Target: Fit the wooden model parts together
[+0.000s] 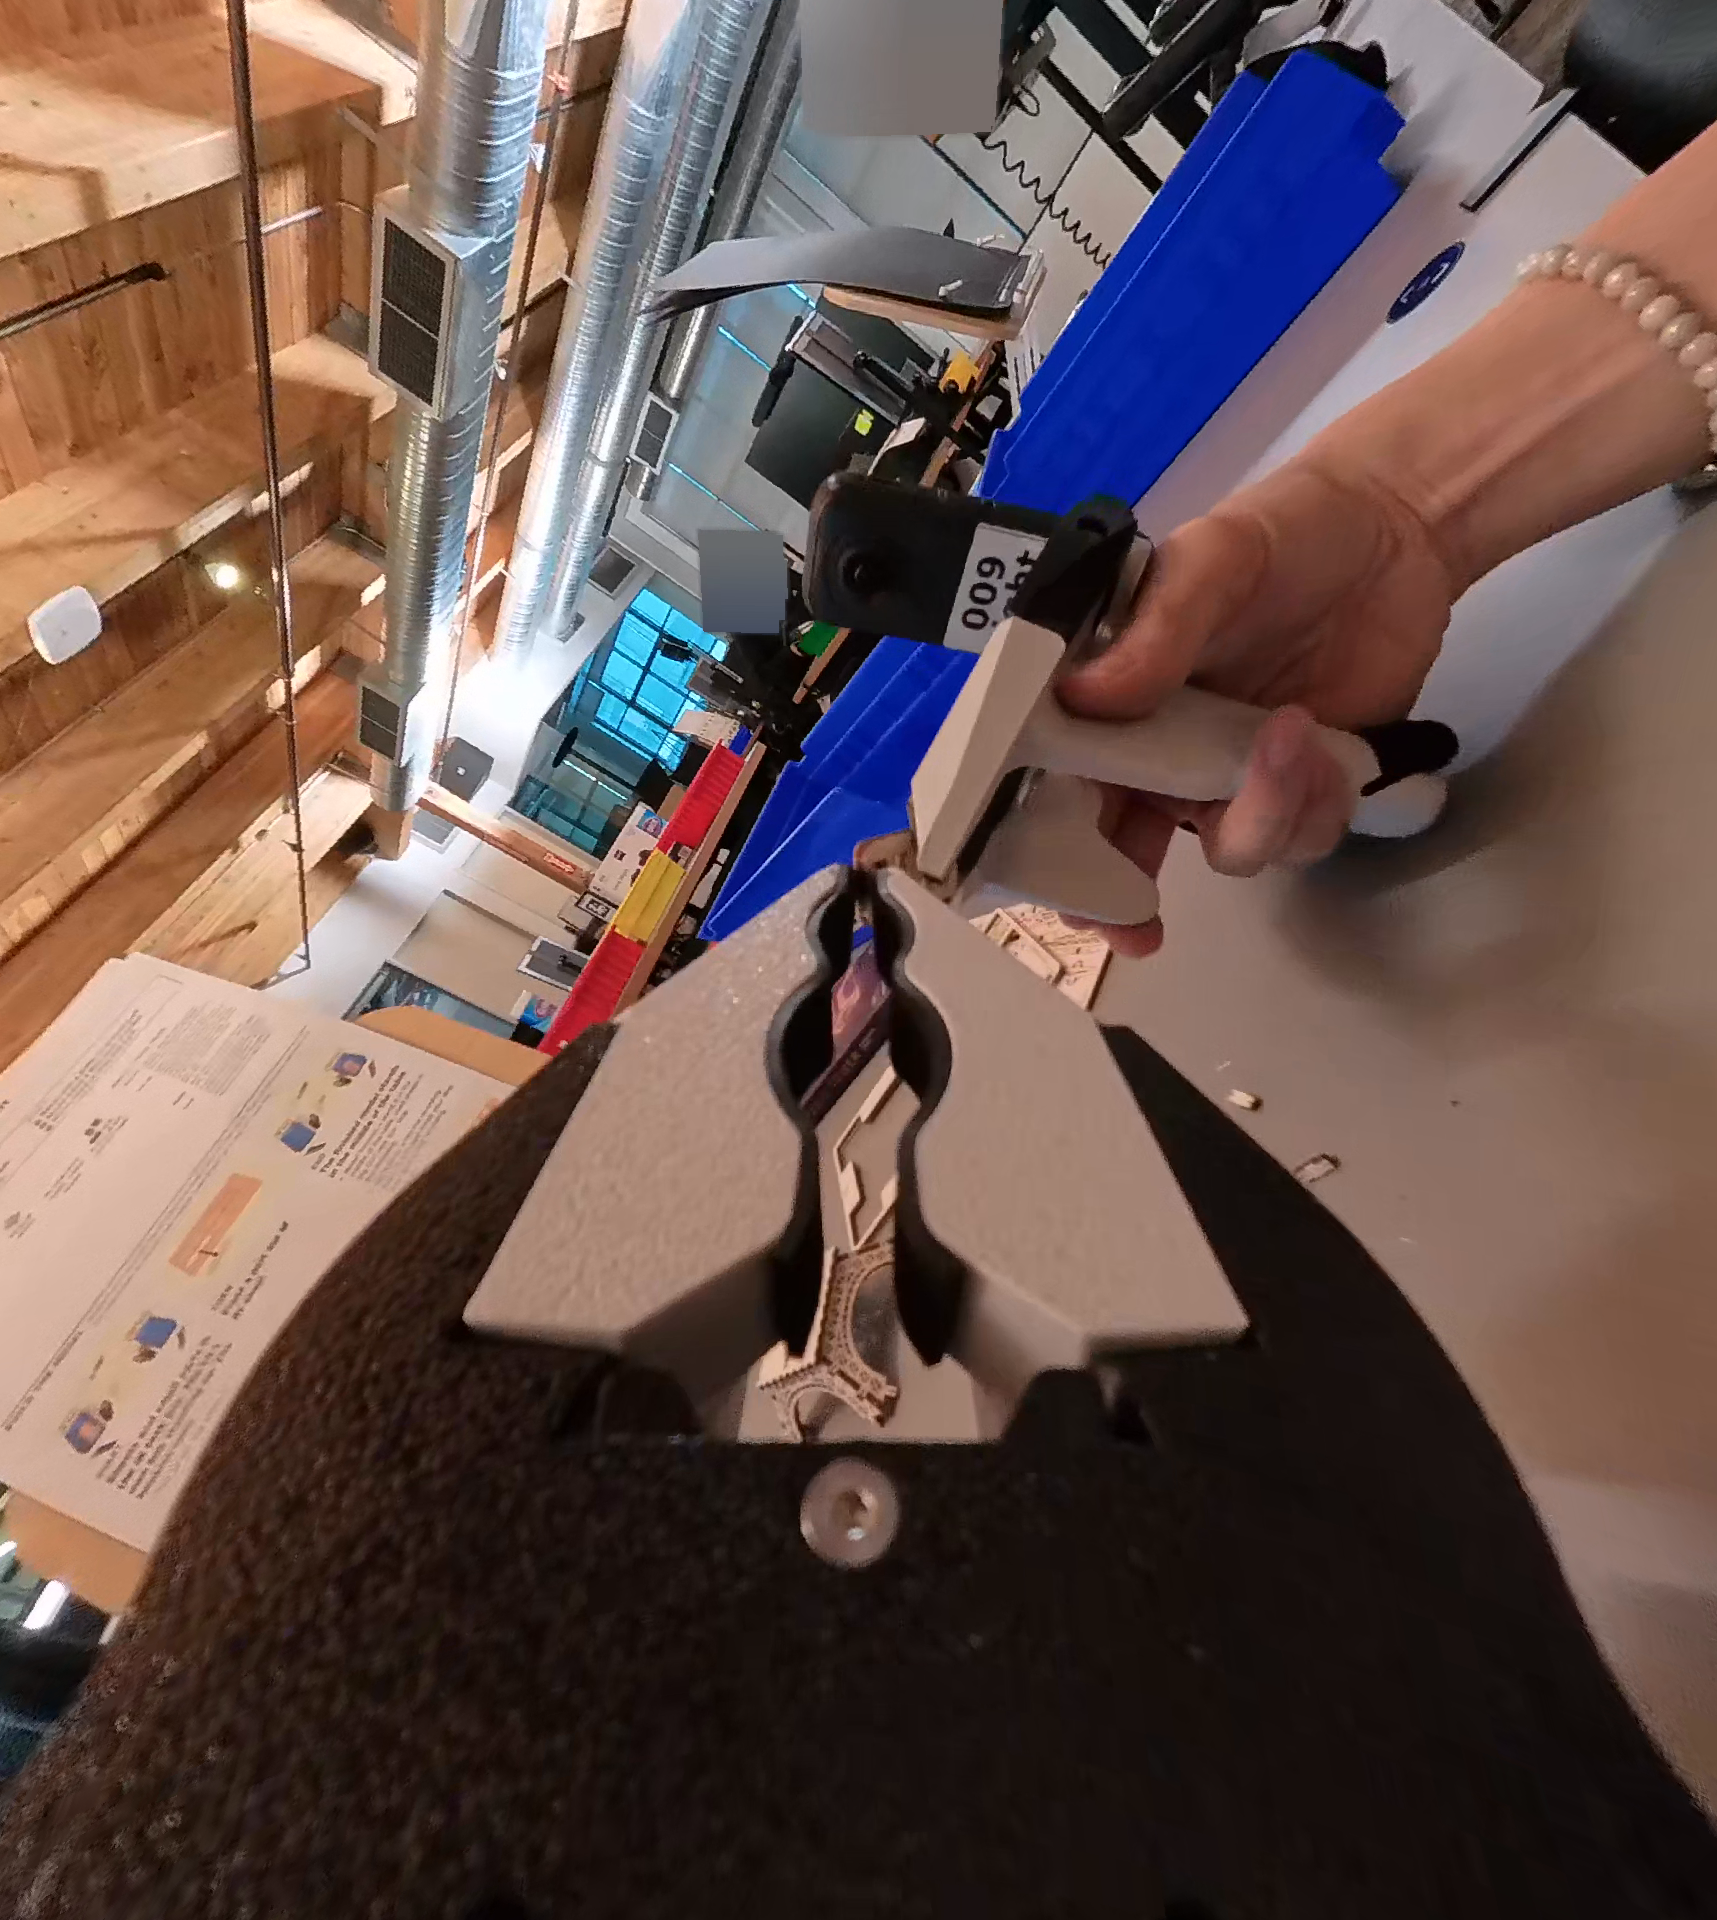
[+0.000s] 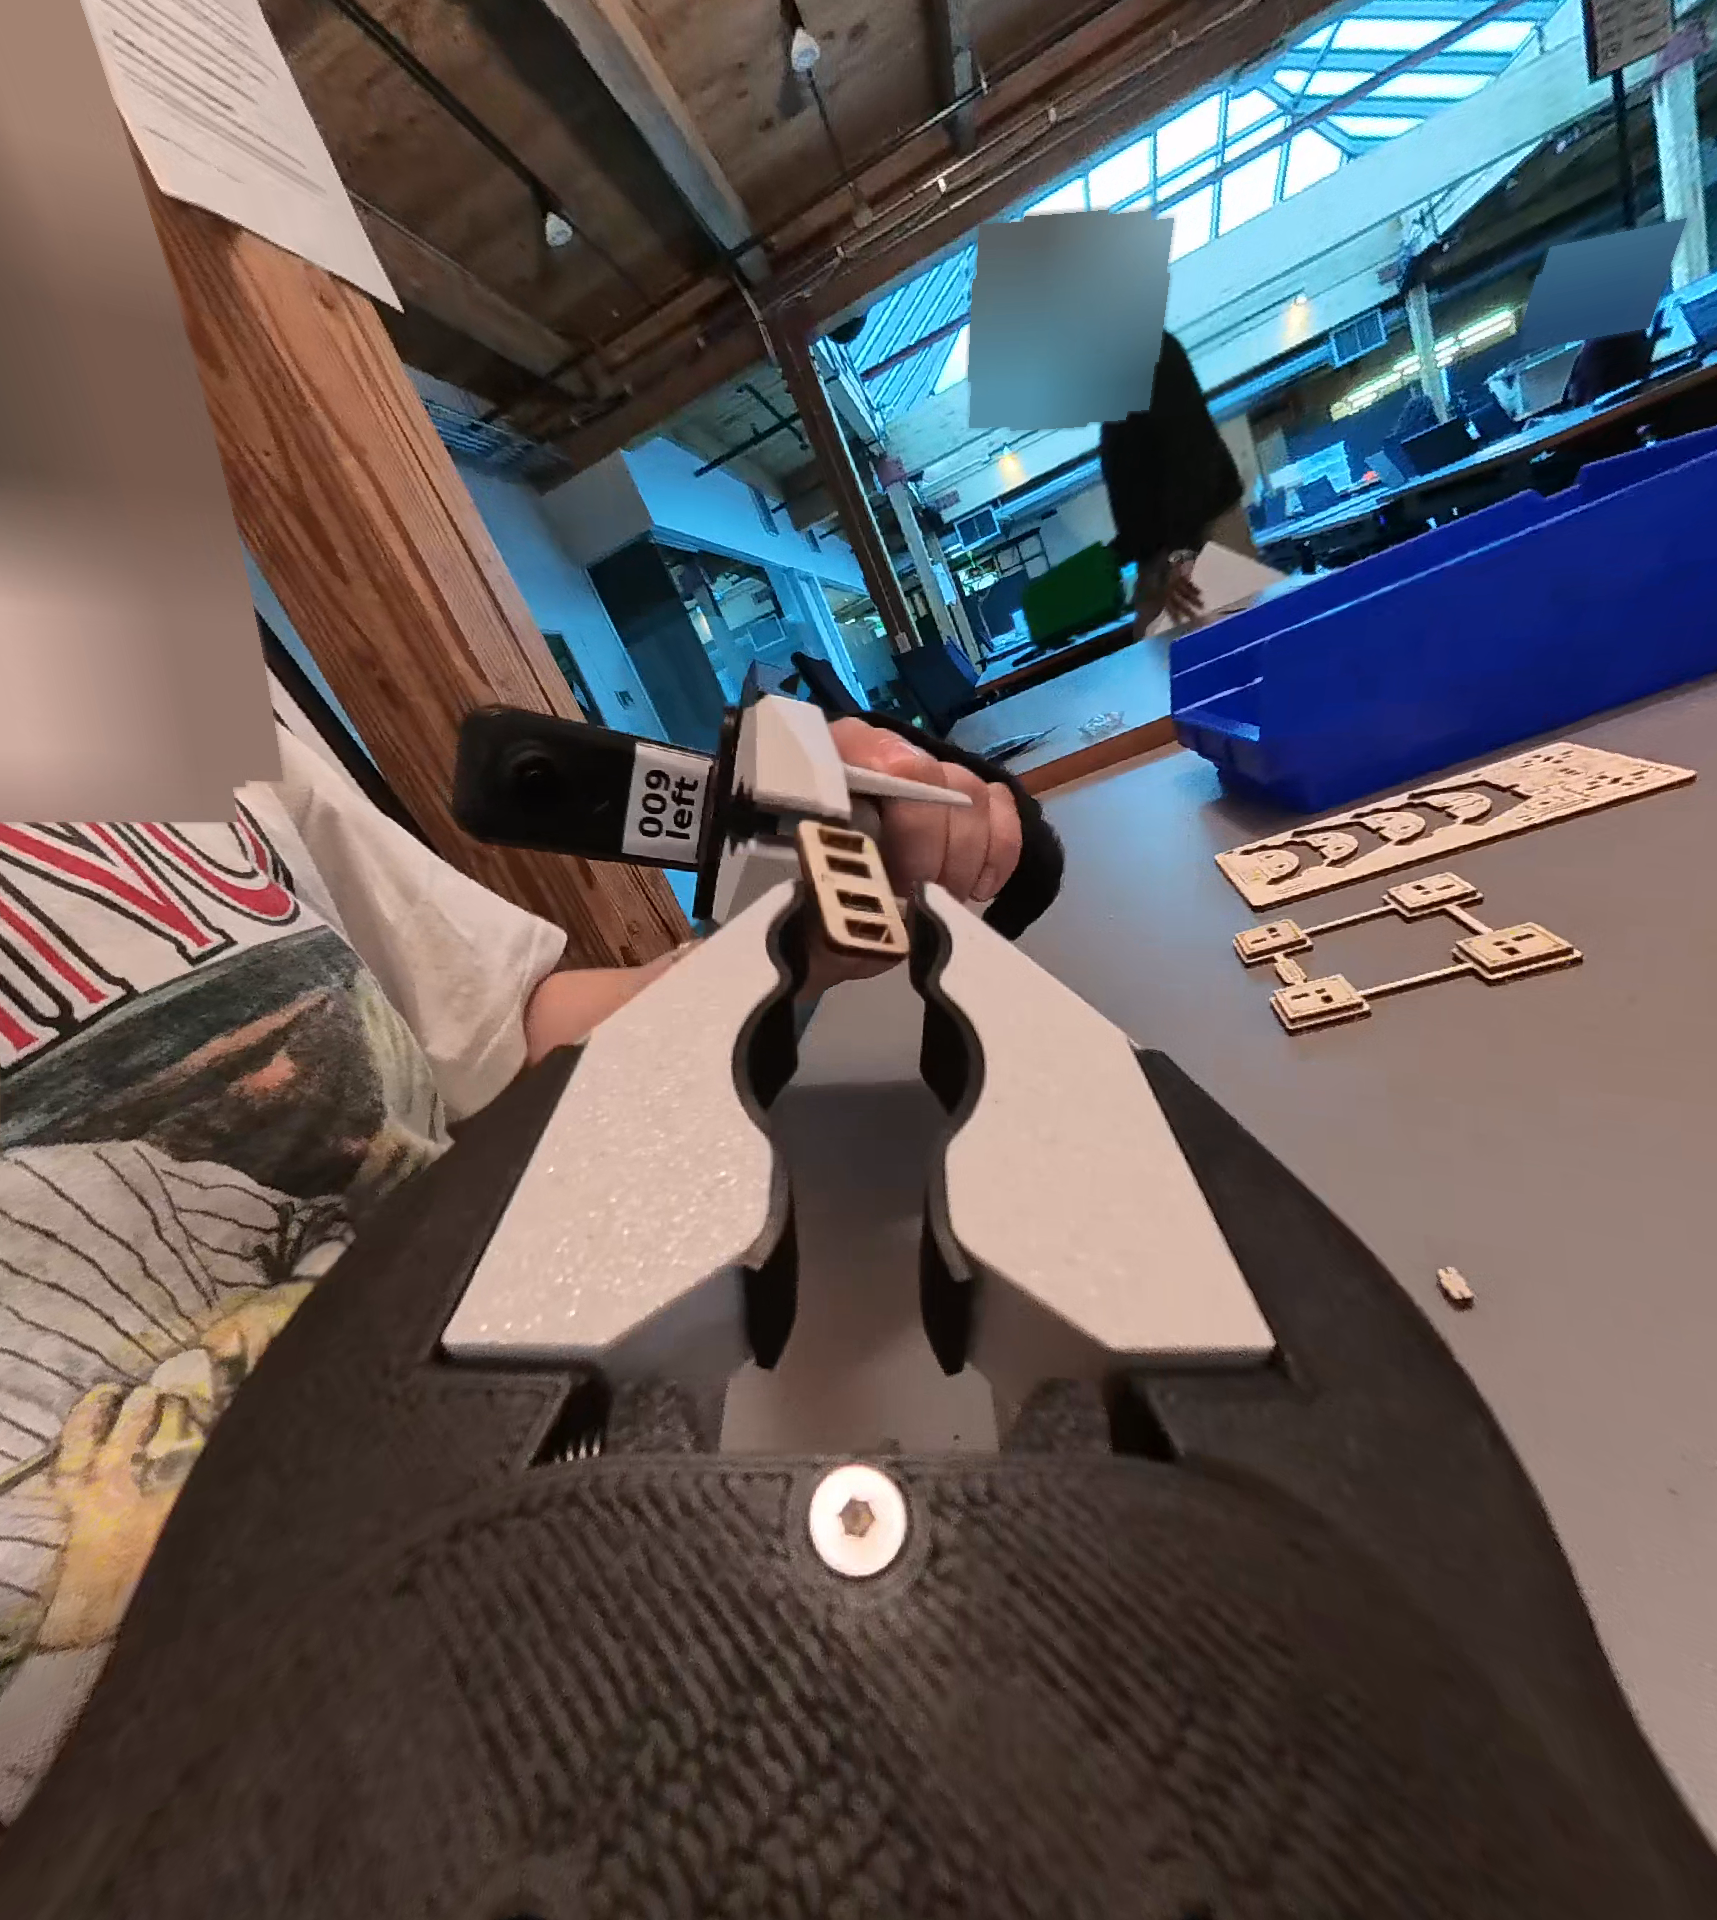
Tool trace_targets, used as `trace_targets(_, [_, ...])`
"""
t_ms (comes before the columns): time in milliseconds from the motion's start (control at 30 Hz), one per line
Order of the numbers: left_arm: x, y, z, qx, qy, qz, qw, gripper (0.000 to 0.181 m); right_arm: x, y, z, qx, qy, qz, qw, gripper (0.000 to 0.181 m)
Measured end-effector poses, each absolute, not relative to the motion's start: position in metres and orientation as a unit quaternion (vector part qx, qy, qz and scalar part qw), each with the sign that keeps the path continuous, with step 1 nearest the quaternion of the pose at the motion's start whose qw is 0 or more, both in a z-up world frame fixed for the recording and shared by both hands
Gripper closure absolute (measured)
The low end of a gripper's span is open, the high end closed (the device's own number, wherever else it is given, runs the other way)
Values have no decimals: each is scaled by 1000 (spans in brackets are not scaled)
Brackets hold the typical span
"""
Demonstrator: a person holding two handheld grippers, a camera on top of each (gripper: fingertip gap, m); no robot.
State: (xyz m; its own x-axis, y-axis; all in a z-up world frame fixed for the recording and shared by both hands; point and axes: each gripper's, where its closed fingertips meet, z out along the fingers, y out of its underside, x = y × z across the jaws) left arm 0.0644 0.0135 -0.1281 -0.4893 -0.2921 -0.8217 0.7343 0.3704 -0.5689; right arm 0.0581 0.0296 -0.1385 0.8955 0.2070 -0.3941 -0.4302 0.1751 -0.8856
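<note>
1. Left claw (image 1: 869, 883): closed on a wooden lattice part (image 1: 849, 1320) running between its fingers.
2. Right claw (image 2: 859, 925): tips pinched on a small slotted wooden part (image 2: 854, 896), at 12 o'clock in right wrist view.
3. Grey surface (image 2: 1456, 1195): wooden part sheet (image 2: 1446, 826) and square-frame piece (image 2: 1405, 951) lying flat at 2 o'clock.
4. Blue bins (image 2: 1488, 665) just beyond sheet.

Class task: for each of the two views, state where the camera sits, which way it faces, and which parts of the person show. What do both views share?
Left wrist view: on the left gripper, tilted, facing the right gripper, hand and braceleted forearm.
Right wrist view: on the right gripper, holding a slotted wooden piece, facing the left gripper, hand and printed T-shirt.
Shared: grey table, blue bins.
</note>
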Motion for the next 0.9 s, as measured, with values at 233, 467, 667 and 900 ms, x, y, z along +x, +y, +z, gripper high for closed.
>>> trace_targets(233, [72, 18, -135, 166, 673, -504, 516, 181, 64, 32, -147, -663, 56, 80, 743, 167])
trace_targets(467, [74, 17, -131, 165, 651, -495, 551, 181, 66, 27, -135, -605, 99, 173, 771, 161])
trace_targets(667, [72, 18, -128, 163, 643, -508, 550, 181, 63, 30, -139, -614, 95, 179, 762, 165])
trace_targets(900, [80, 21, -131, 133, 628, -499, 583, 181, 70, 33, -143, -648, 84, 87, 752, 166])
